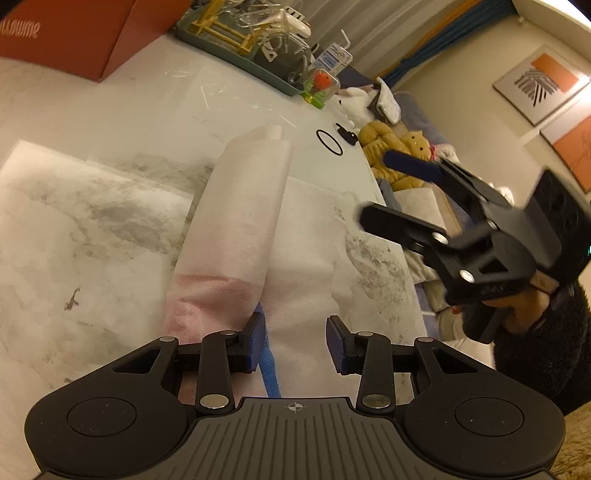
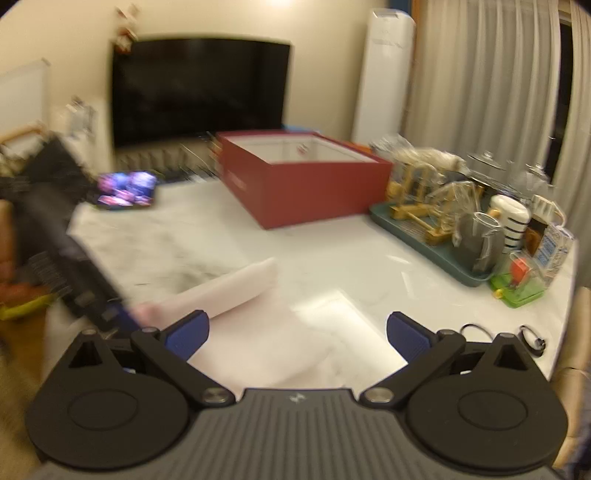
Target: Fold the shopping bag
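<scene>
The shopping bag (image 1: 236, 229) lies on the surface (image 1: 110, 110), its folded strip's long axis running from the left claw (image 1: 295, 343) toward the red box (image 1: 81, 33); that claw is nearer, jaws apart over the bag's near end, clamped on nothing; the right claw (image 2: 297, 338) hangs wide apart and empty, on the bag's side away from the box.

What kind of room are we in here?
Most likely a home living room: a large dark television on the wall, long curtains, and a marble-look table holding the bag and household clutter.
</scene>
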`<state>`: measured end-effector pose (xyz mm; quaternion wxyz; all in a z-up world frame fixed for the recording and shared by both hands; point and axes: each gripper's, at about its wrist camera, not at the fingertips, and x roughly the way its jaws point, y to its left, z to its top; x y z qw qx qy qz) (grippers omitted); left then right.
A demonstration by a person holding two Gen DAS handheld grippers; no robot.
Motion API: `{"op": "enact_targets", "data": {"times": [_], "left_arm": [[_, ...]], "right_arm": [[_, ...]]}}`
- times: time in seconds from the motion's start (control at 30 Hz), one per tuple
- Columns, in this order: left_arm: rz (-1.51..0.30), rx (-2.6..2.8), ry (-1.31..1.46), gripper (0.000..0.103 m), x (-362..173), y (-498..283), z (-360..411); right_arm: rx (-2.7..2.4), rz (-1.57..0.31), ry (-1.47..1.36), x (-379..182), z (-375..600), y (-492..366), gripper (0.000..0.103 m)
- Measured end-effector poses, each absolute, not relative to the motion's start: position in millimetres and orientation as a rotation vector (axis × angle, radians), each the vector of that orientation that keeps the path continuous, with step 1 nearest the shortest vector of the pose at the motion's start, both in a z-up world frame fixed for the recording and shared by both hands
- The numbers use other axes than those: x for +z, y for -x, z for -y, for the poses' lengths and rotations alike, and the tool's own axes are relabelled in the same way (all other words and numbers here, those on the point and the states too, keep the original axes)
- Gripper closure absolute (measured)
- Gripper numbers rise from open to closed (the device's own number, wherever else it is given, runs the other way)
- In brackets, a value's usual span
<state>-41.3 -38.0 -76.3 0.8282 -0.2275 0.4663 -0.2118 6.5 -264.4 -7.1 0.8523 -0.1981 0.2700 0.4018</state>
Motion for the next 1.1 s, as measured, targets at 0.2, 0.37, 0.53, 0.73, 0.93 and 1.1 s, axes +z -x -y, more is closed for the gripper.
{"op": "enact_targets", "data": {"times": [0.2, 0.37, 0.53, 0.73, 0.93, 1.1], "left_arm": [[-0.949, -0.483, 0.268, 0.065, -66, 54, 57], [-0.947, -0.499, 0.205, 0.065, -55, 63, 60], [-0.882, -0.628, 0.09, 0.065, -26, 80, 51], [-0.858, -0.39, 0.145, 0.065, -12, 77, 3], [-0.986, -0.211, 0.153, 0.065, -45, 52, 19], [-0.962, -0.187, 0.088, 0.046, -52, 47, 37]], "right_arm": [[0.846, -0.604, 0.47, -41, 212, -8, 0.0], [0.813, -0.651, 0.542, -59, 203, -9, 0.0], [0.806, -0.632, 0.559, -65, 207, -4, 0.0], [0.795, -0.583, 0.594, -67, 212, 9, 0.0], [0.775, -0.607, 0.56, -69, 222, 13, 0.0], [0.76, -0.605, 0.571, -69, 225, 17, 0.0]]}}
